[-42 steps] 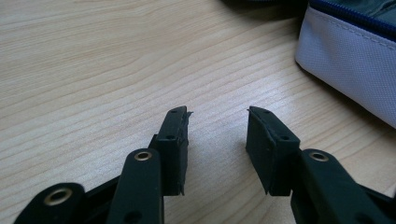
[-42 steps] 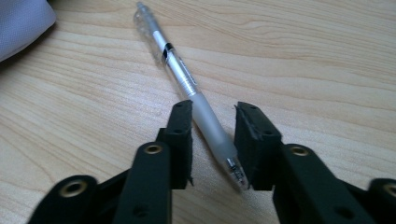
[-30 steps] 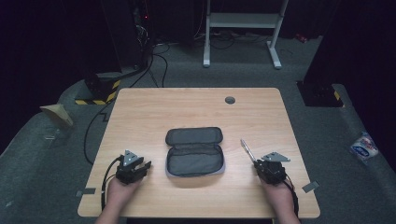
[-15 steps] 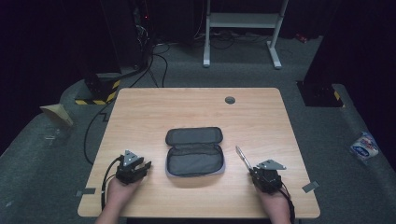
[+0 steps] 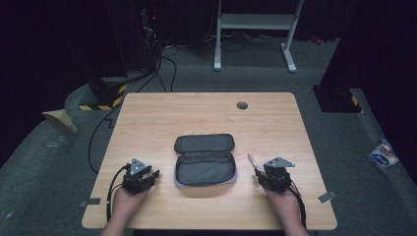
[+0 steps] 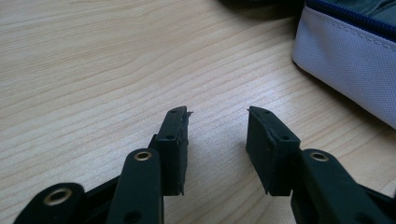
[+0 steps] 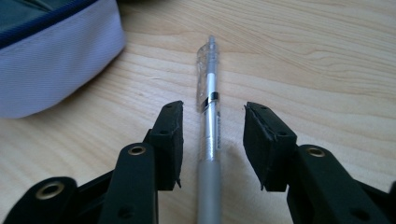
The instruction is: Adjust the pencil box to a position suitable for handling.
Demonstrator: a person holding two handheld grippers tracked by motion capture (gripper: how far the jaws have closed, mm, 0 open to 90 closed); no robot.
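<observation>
1. Your right gripper (image 7: 212, 114) has just been opening its jaws; the pen (image 7: 208, 135) lies between them on the table (image 5: 162, 113), unpressed.
2. Your left gripper (image 6: 217, 119) stands half open, empty, beside the open pencil case (image 5: 205, 160).

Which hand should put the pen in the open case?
The right one, probably. The right gripper has just been opening, and the pen lies between its jaws, untouched, beside the open case. The left gripper is open over bare table, across the case from the pen.

Dim lab: lone wooden table (image 5: 147, 118), floor cables (image 5: 167, 64), equipment racks (image 5: 133, 34).
</observation>
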